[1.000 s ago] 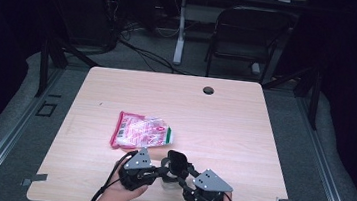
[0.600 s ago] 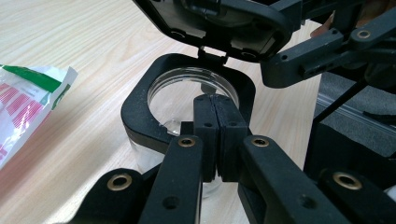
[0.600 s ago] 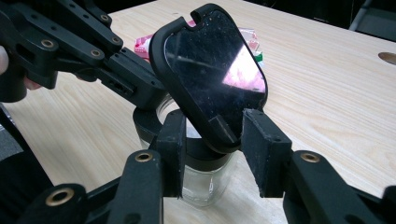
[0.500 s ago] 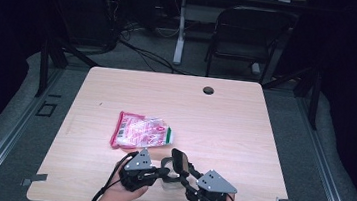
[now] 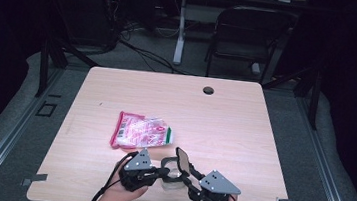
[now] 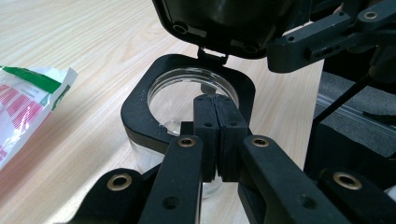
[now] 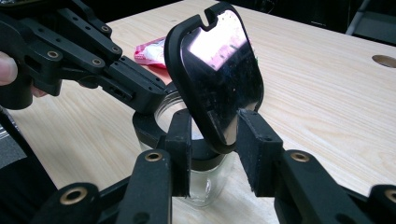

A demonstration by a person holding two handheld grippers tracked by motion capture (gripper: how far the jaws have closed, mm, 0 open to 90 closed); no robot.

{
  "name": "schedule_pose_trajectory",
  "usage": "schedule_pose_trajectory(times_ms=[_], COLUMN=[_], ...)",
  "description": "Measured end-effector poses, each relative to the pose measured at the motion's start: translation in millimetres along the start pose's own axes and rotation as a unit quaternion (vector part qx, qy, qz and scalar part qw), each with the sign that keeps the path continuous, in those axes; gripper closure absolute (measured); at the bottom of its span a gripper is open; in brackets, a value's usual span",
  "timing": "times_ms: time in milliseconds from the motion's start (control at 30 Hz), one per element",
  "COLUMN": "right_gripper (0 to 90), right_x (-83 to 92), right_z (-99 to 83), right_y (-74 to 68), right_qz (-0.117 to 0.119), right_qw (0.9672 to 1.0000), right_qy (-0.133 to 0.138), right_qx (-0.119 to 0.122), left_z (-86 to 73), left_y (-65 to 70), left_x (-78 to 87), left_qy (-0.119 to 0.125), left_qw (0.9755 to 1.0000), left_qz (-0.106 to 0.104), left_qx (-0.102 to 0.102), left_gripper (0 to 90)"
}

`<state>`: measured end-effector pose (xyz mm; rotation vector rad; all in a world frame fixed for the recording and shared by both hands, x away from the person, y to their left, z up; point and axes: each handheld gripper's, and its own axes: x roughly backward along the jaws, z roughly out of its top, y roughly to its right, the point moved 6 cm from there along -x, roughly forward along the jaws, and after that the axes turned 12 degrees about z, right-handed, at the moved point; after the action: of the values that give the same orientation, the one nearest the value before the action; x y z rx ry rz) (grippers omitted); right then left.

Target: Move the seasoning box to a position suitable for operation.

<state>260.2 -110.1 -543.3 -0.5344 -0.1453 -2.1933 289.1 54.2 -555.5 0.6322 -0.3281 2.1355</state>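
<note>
Glass jar [image 5: 172,176] near desk [image 5: 263,139] edge: left gripper [image 6: 215,135] clenching jaws on its black rim, right gripper [image 7: 212,149] jaws closing around flipped-up lid [image 7: 215,74], not yet pressing.

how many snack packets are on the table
1: a red and white packet lies flat on the table, just beyond the clear jar that the grippers are working on. Nothing suggests another is hidden behind them.

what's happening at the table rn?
A person works a clear jar with a hinged black lid near the table's front edge. The left gripper is shut on the jar's black rim. The lid stands open between the right gripper's jaws, which have just been closing. A red-and-white packet lies behind.
</note>
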Motion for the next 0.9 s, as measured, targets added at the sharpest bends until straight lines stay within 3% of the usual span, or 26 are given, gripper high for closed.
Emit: schedule_pose_trajectory(times_ms=[900], right_gripper=[75.8], right_x=[12.7], right_z=[-0.6], right_y=[7.2], right_qz=[0.002], right_qw=[0.9999], right_qy=[0.004], right_qx=[-0.014], left_z=[-0.3], left_y=[0.0], left_x=[0.2], left_qy=[0.001], left_qw=[1.0000], left_qz=[0.000], left_qx=[0.000], left_gripper=[88.2])
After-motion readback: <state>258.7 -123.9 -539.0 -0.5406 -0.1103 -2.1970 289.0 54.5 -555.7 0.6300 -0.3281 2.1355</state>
